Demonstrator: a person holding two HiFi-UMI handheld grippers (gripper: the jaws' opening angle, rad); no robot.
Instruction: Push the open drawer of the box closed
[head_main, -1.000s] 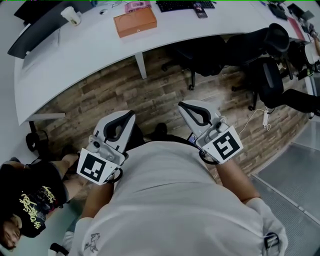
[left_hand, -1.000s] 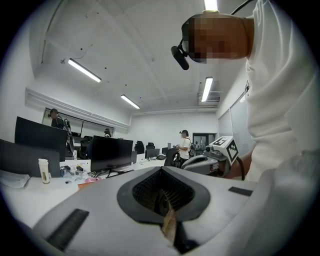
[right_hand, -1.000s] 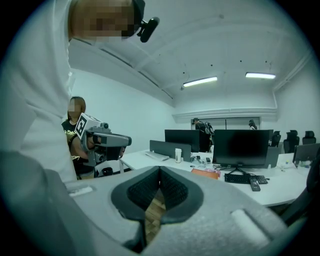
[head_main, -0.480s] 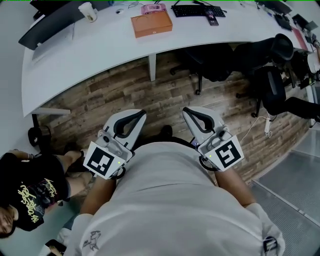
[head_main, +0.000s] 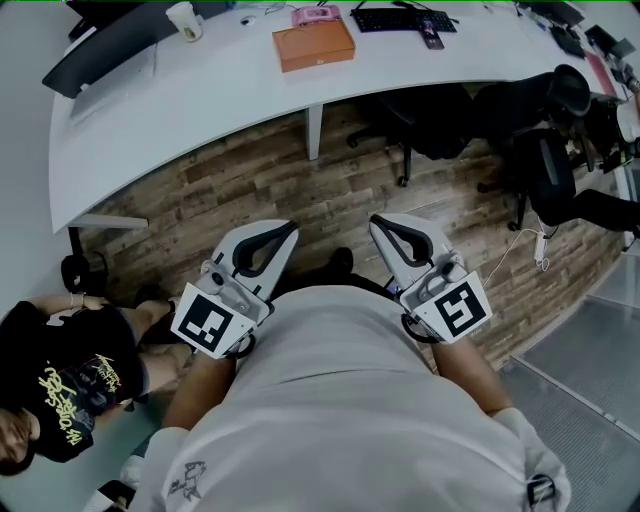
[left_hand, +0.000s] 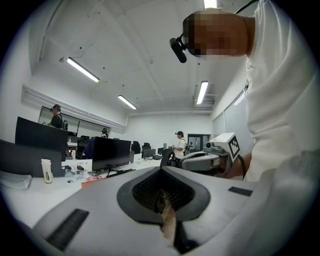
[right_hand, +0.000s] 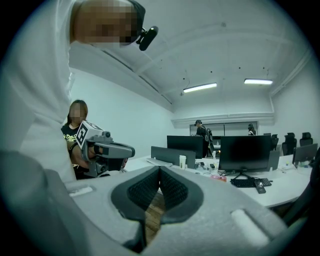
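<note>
An orange box (head_main: 313, 45) lies on the white desk (head_main: 200, 95) at the far top of the head view; from here I cannot tell how its drawer stands. Both grippers are held close to the person's body, well short of the desk, over the wooden floor. My left gripper (head_main: 288, 228) points up-right with its jaws together and nothing in them; in the left gripper view its tips (left_hand: 161, 169) meet. My right gripper (head_main: 376, 221) is likewise shut and empty, tips (right_hand: 159, 167) touching. Each gripper view shows the other gripper beside it: the right gripper (left_hand: 207, 160) and the left gripper (right_hand: 107, 150).
On the desk stand a cup (head_main: 184, 20), a pink item (head_main: 316, 14), a keyboard (head_main: 390, 18), a phone (head_main: 432, 34) and a dark monitor (head_main: 100, 50). Black office chairs (head_main: 545, 150) crowd the right. A person in a black shirt (head_main: 60, 385) is at lower left.
The head view has swung, so the desk and orange box now sit further right in the picture. Both grippers stay shut near the body, shifted slightly right.
</note>
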